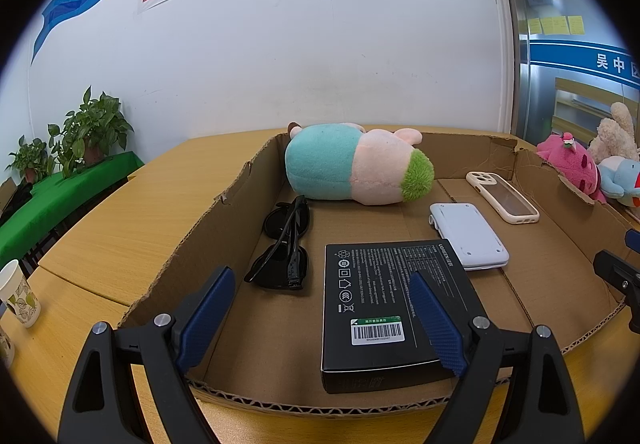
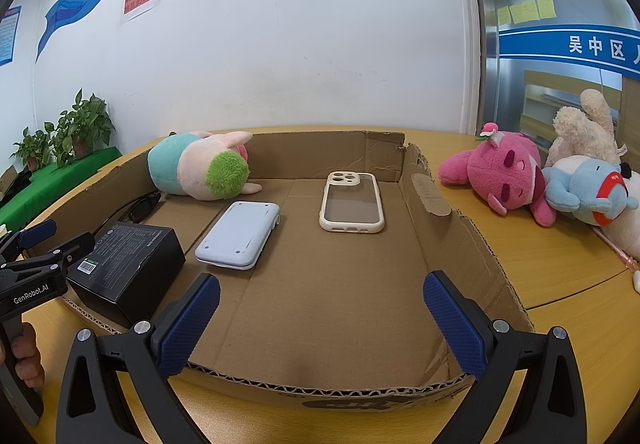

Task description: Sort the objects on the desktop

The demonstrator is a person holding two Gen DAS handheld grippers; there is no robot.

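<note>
Right now I am holding both sets of fingers wide apart and empty at the near edge of the cardboard tray [image 2: 472, 244], which is sitting on the worktop [image 1: 100, 212].

Going from the left: the sunglasses [image 1: 282, 248] are lying folded along the tray's left wall, long axis running away from me. My left gripper [image 1: 320, 324] is hovering just over the near rim, and the black box [image 1: 390, 308] is lying directly ahead, its long axis pointing away; my right-hand pad [image 1: 438, 320] is overlapping its near corner in view, though I cannot tell whether it is touching. Beyond it, the white device [image 2: 240, 234] and the phone case [image 2: 352, 202] are lying flat, and the striped plush [image 1: 356, 164] is resting against the far wall.

My right gripper [image 2: 320, 324] is facing bare cardboard, so there is open room inside. The loose plush toys [image 2: 540, 180] are lying outside, beyond the tray's torn right wall, nearer this hand. I judge reaching them means swinging right over that wall.
</note>
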